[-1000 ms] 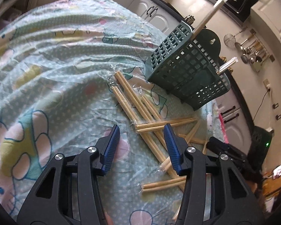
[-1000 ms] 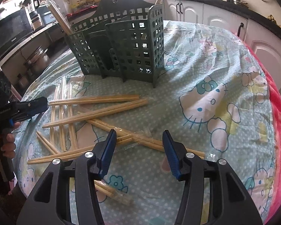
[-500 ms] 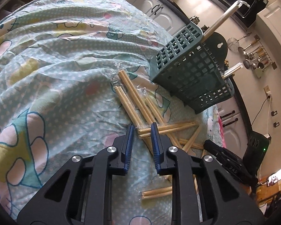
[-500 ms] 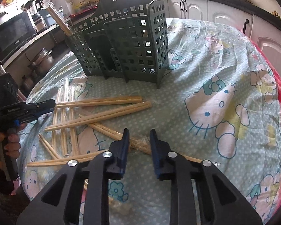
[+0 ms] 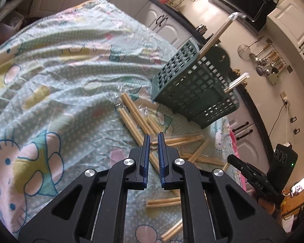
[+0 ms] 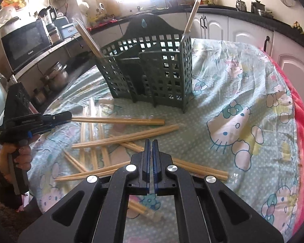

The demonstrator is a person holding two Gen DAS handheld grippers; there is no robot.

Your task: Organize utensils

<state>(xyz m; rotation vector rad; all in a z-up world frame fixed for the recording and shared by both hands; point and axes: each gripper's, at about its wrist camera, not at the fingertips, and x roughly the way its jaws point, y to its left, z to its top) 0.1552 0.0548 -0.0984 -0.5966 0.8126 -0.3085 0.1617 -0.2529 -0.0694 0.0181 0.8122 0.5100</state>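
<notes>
matt green plastic lattice caddy (image 6: 152,68), pale wooden chopsticks (image 6: 129,136) in glossy clear wrap, wrinkled printed cloth (image 5: 56,77)

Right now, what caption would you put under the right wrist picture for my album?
Right tool shut above scattered chopsticks, the green basket waiting on the cartoon-cat cloth.

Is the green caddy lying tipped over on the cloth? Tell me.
No, the green caddy stands upright on the cloth, with chopsticks poking out of its top.
</notes>
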